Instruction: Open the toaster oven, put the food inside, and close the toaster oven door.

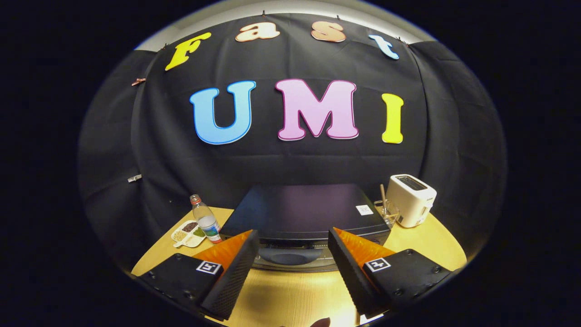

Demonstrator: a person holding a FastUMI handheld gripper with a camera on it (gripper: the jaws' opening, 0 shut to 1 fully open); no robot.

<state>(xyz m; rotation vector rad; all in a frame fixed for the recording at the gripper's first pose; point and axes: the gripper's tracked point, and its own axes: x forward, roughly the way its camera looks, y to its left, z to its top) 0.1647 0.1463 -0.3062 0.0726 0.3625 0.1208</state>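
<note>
The toaster oven [305, 213] was a low black box with a broad, flat, faintly shiny top and a small white sticker [364, 209] near its right rear corner. It sat in the middle of the table, straight ahead of the claw, backed up against the black cloth wall [290, 168]. Its front showed just below the top edge, where a wide dark handle [288, 257] ran along the door [290, 262]; the door looked closed.

The table [290, 295] was round and of pale wood. To the left of the oven stood a clear plastic bottle [205, 219] with a red cap, and just beside it lay a white divided dish [187, 234] holding beans or grains in separate sections. To the right stood a white pop-up toaster [411, 200], with a clear glass holder [389, 213] and a wooden stick in it between that and the oven. The black cloth closed off the whole back of the booth.

The claw [292, 252] was spread wide, its two fingers well apart and holding nothing. Their tips reached toward the oven's front, one on either side of the handle, with the handle seen in the gap between them; whether they touched the oven could not be told.
</note>
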